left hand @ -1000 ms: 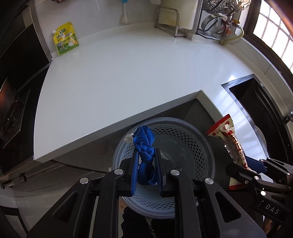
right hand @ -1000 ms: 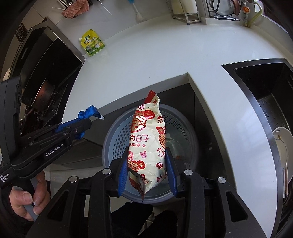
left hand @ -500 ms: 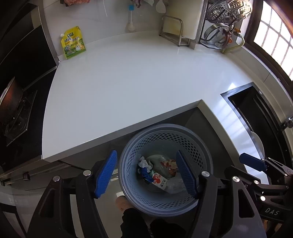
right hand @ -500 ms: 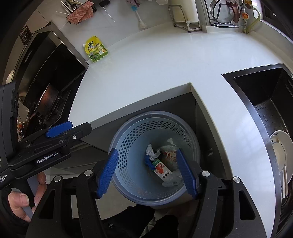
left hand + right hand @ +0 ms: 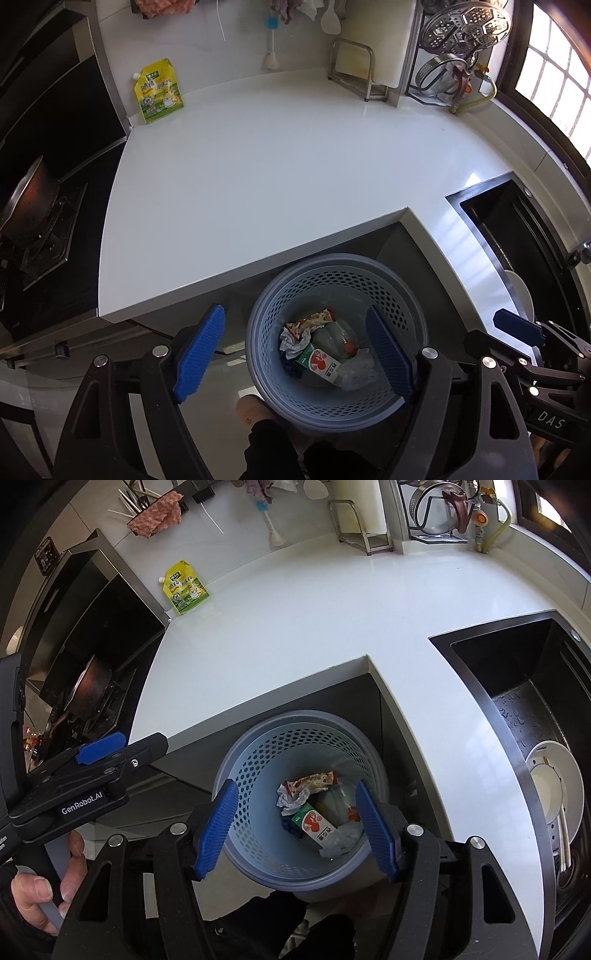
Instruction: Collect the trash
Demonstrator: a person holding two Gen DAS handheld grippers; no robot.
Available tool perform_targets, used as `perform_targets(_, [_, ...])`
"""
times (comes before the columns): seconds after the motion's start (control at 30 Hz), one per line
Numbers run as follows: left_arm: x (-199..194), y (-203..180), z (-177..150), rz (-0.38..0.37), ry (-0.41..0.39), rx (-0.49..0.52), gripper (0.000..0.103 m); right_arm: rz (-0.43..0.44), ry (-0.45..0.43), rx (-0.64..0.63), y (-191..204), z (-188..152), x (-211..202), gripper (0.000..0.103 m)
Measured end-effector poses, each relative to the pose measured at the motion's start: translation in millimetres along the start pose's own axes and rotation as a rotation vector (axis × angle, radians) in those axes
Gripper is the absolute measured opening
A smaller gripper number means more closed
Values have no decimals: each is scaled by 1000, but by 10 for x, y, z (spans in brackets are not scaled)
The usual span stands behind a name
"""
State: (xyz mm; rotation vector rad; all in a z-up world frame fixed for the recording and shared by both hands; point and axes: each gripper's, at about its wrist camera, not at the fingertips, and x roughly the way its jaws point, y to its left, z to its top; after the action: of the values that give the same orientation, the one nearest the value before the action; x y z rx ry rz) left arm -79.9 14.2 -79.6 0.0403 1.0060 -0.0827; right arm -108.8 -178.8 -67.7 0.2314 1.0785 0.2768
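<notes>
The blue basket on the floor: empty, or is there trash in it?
Not empty. The blue basket holds a red snack wrapper, crumpled paper, a small carton and other scraps at its bottom, far from full.

The desk [image 5: 280, 184] lies bare across its wide middle, open to passage. Obstacles hug the far edge: a yellow pouch [image 5: 159, 96] far left, a metal rack [image 5: 356, 72] far right. The sink [image 5: 517, 701] cuts in at right. The basket [image 5: 338, 347] fills the near notch, its mouth unobstructed.

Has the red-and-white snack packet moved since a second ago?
Yes. It has left the right gripper, now open, and dropped into the blue basket, lying among the trash there.
</notes>
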Motion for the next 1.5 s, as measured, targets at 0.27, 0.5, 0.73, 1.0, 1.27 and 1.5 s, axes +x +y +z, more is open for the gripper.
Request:
perform_targets(0.27, [-72,39,42,32,-25,-12,84,-7,-12,-10,50,17,-44,65])
perform_targets(0.5, [-102,50,46,42,-30,-18,87,-15,-22,-16,91,23,-82,66])
perform_targets(0.73, [-129,56,66,52,-41,-19,91,-32,-31,-22,105,28,-112,68])
perform_targets(1.0, [-146,64,78,58,-45,-16,94,-32,-24,-10,92,36,-104,69])
perform_targets(1.27, [-147,77,86,62,-46,-19,95,-31,-22,-8,94,44,-99,71])
perform_targets(1.5, [-149,94,96,64,-44,-24,96,-31,-20,-4,105,60,-92,71])
